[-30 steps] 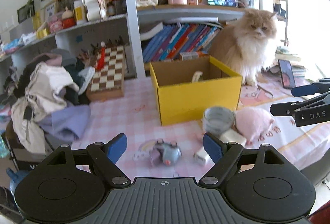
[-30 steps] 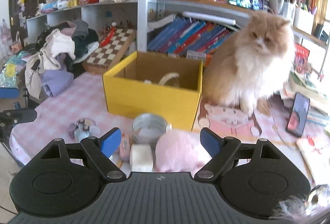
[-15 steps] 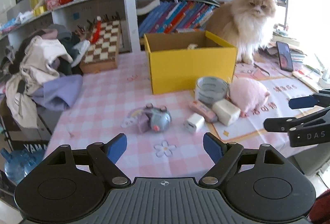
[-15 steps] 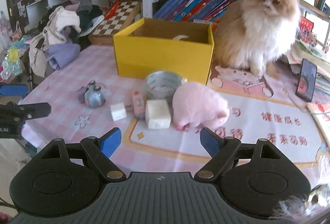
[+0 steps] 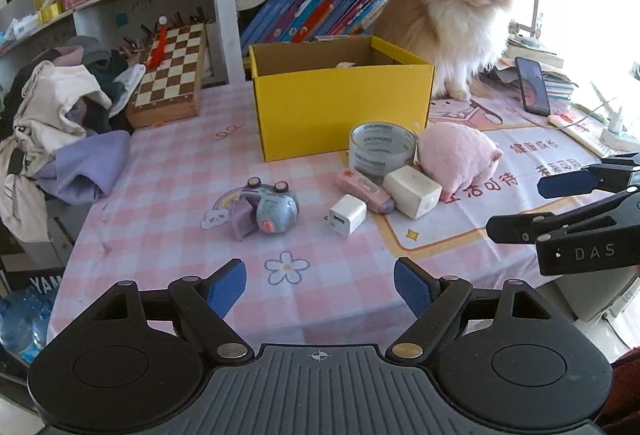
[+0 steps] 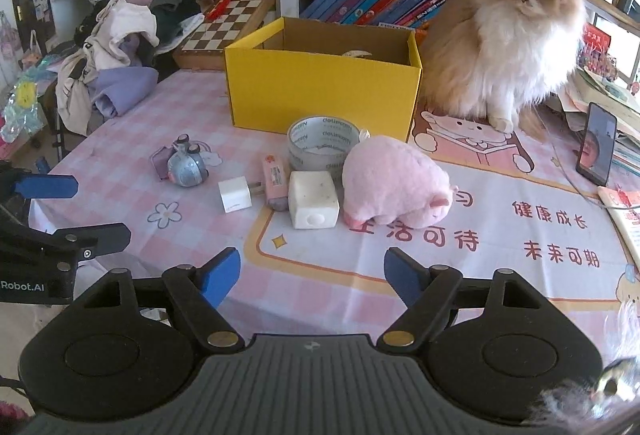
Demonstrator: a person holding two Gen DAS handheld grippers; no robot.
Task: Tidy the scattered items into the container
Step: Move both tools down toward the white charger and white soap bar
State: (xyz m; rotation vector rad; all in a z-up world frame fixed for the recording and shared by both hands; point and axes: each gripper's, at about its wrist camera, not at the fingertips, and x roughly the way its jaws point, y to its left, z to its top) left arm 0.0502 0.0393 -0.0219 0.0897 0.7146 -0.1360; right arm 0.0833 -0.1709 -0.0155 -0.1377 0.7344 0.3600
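Lettering first: the tape roll (image 6: 323,143) carries a repeated printed brand name that looks like "deli" followed by smaller characters too fine to read. On the desk (image 6: 500,235) a printed mat shows red Chinese characters, 健康成长 and 未来可期 among them. The right hand-held gripper (image 5: 516,205), seen from the left wrist camera, is marked "DAS" on its body; the left hand-held gripper (image 6: 102,213), seen from the right wrist camera, reads "Robot.AI". A dark item at the desk's left edge shows the letters "YAM", cut off.

Compared with half a second ago, both cameras sit a little further back and higher, so more of the checked cloth shows in front of each pair of fingers; the scattered things lie as they did.

Both hand-held grippers are spread wide and hold nothing. The left one hovers over the near edge of the desk, with the grey toy car (image 5: 272,213) and the small white charger (image 5: 347,214) ahead of it and well apart from its fingers. The right one hovers over the mat; the white block (image 6: 313,199) and the pink plush pig (image 6: 394,181) lie ahead of it, not touching. A pink eraser-like bar (image 6: 275,177) lies between charger and block. The yellow box (image 6: 320,87) stands open behind the tape roll, with something pale inside. A long-haired cat (image 6: 508,35) sits just beside the box, and a phone (image 6: 596,145) is propped to the right.
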